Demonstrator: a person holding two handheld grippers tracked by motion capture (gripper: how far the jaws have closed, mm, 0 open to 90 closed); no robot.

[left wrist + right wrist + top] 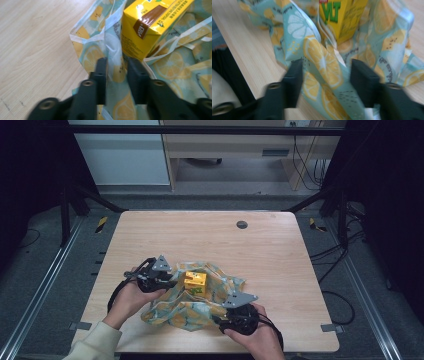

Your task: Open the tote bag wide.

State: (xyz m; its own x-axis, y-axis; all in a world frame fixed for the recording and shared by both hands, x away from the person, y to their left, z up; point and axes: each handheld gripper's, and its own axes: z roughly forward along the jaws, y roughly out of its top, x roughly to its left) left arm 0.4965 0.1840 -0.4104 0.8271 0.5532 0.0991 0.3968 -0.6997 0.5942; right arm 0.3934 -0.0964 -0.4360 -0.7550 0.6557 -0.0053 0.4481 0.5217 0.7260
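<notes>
A lemon-print cloth bag (200, 304) lies crumpled at the table's front middle, with a yellow drink carton (194, 282) standing upright on it. My left gripper (172, 283) reaches in from the left. In the left gripper view its jaws (117, 62) straddle a raised fold of the bag (92, 52) just beside the carton (150, 22), with a gap still between them. My right gripper (218, 316) sits at the bag's front right edge. Its jaws (325, 67) stand wide apart around a ridge of cloth (387, 50), clear of it, with the carton (342, 17) beyond.
The wooden table (200, 235) has a round cable hole (242, 224) at the back. Black frame rails run along both sides, and the front edge lies close under both hands.
</notes>
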